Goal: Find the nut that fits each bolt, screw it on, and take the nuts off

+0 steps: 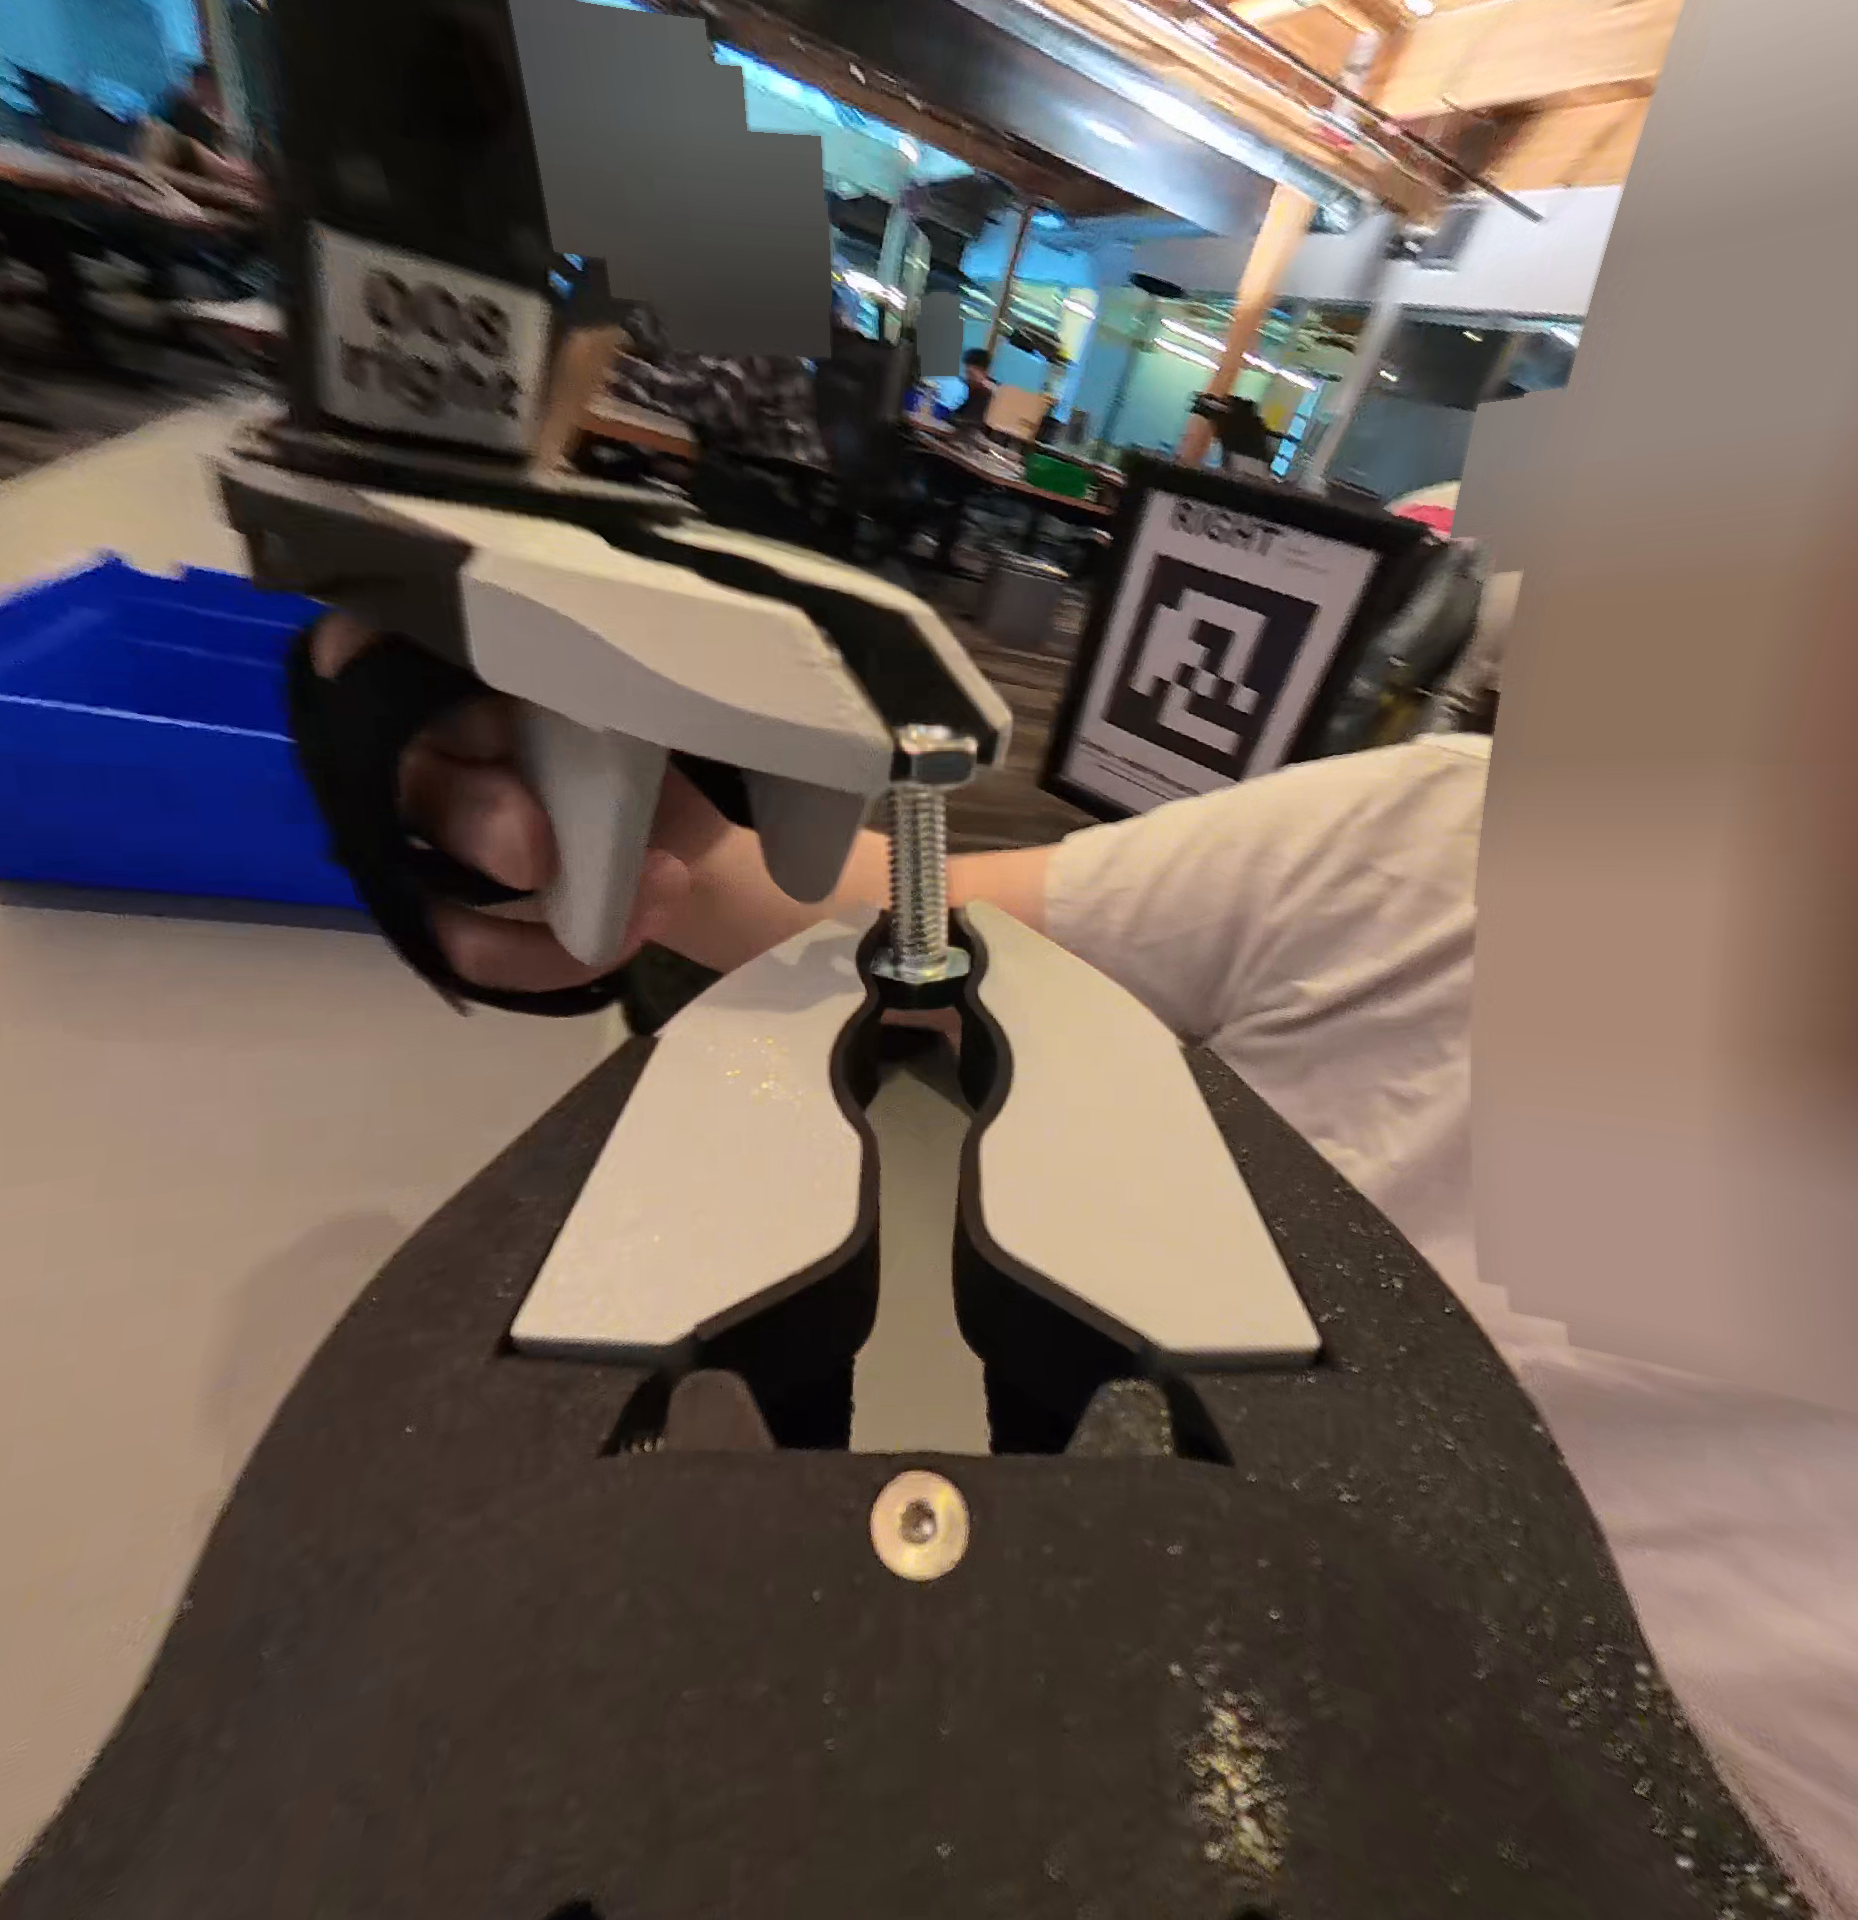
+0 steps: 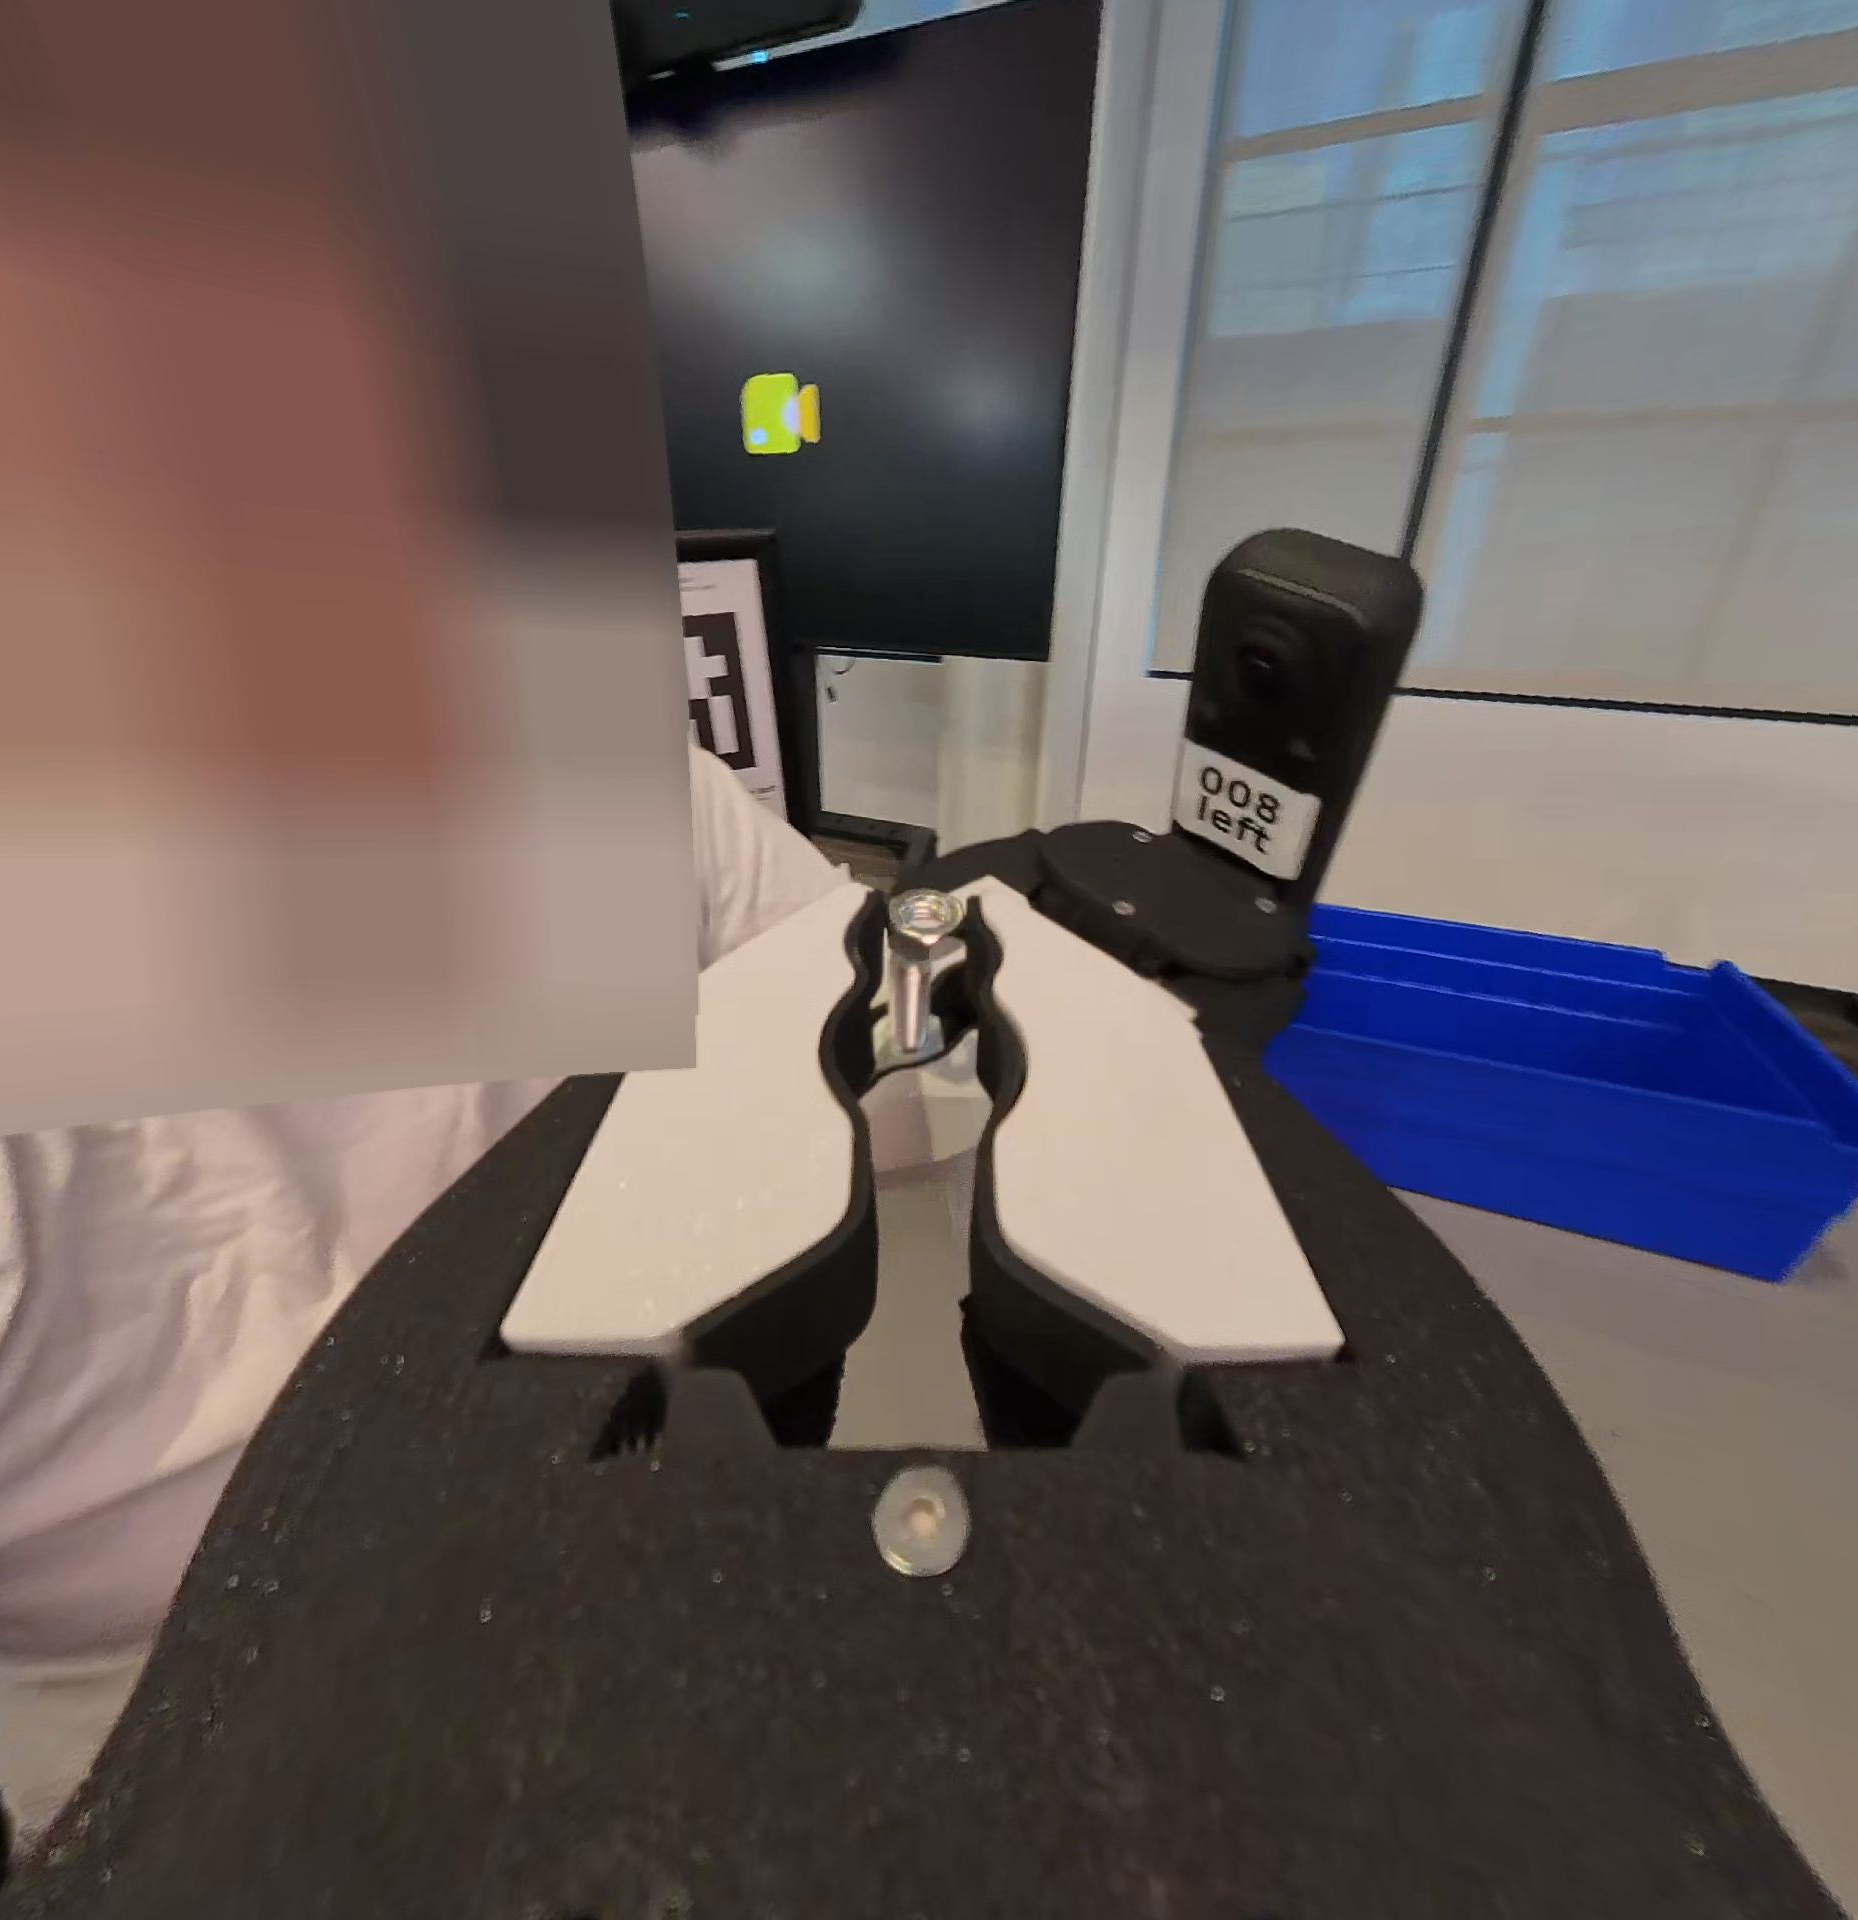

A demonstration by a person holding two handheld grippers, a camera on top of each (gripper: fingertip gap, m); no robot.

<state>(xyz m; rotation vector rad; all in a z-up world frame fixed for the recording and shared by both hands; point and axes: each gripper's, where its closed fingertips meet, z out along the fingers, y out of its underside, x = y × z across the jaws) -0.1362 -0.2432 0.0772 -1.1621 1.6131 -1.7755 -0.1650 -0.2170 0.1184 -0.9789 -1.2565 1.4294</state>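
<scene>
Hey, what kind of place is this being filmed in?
Probably an open workshop or lab office: work tables cluttered with gear under exposed wooden beams, a dark wall screen, and a blue parts bin on the grey table.

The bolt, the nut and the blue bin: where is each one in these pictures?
bolt (image 1: pixel 912 871): left wrist view, on its threaded shank.
nut (image 1: pixel 920 966): left wrist view, on its rim between the near fingertips.
blue bin (image 2: pixel 1590 1091): right wrist view, on its side wall.
</scene>
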